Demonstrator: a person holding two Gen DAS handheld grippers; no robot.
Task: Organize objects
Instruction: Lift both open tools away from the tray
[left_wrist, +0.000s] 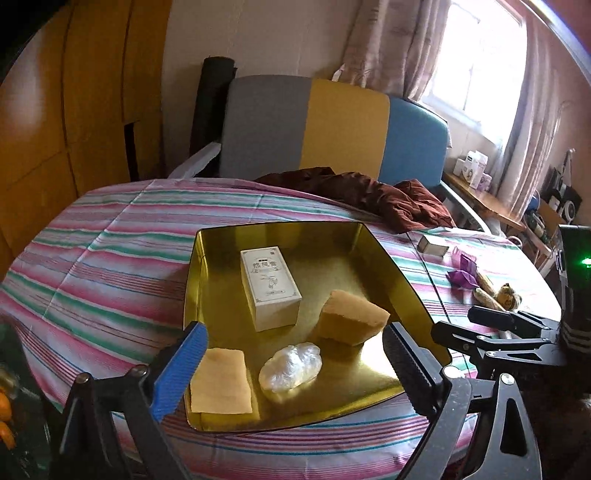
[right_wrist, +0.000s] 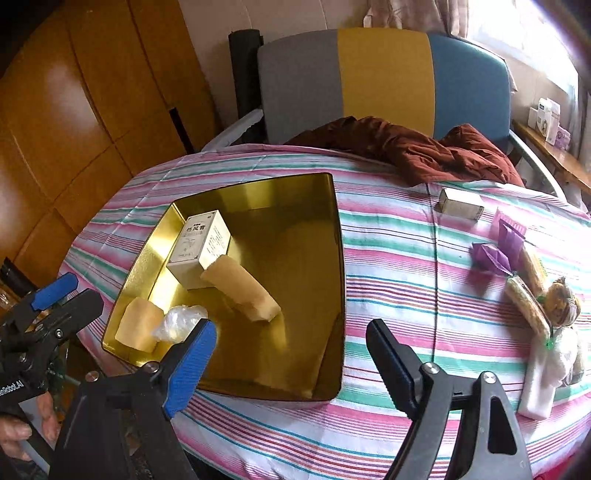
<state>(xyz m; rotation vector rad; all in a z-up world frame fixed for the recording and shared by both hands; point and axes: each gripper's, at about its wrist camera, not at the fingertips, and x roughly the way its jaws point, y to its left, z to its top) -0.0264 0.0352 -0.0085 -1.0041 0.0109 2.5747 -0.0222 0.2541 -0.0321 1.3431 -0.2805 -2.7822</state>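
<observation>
While both of my grippers hang over the near edge of the table (right_wrist: 388, 266), I see the gold tray (left_wrist: 402, 273) sitting on the striped cloth (left_wrist: 110, 258) right ahead; my left gripper (left_wrist: 293, 369) is spread wide with nothing between its jaws, and my right gripper (right_wrist: 291, 362) is likewise wide and empty. Inside the tray a white printed box (left_wrist: 269, 288) lies flat near the middle; just beside it, toward me, a tan sponge block (left_wrist: 351, 321) rests tilted, and from the right wrist view it appears to lean against the box; a crumpled clear plastic bag (left_wrist: 290, 365) lies near the front wall, with a flat pale-yellow pad (left_wrist: 219, 382) just beside it in the near left corner. Outside the tray, on the right half of the table, I can make out a small metallic box (right_wrist: 460, 203), a purple paper wrapper (right_wrist: 496, 251), two wrapped snack sticks (right_wrist: 526, 302), a small plush toy (right_wrist: 563, 301) touching them, and a white foam piece (right_wrist: 541, 380) nearest me; all of these are well apart from the tray. A dark red garment (right_wrist: 417, 147) is bunched at the far edge, in front of a grey, yellow and blue chair back (right_wrist: 384, 81).
</observation>
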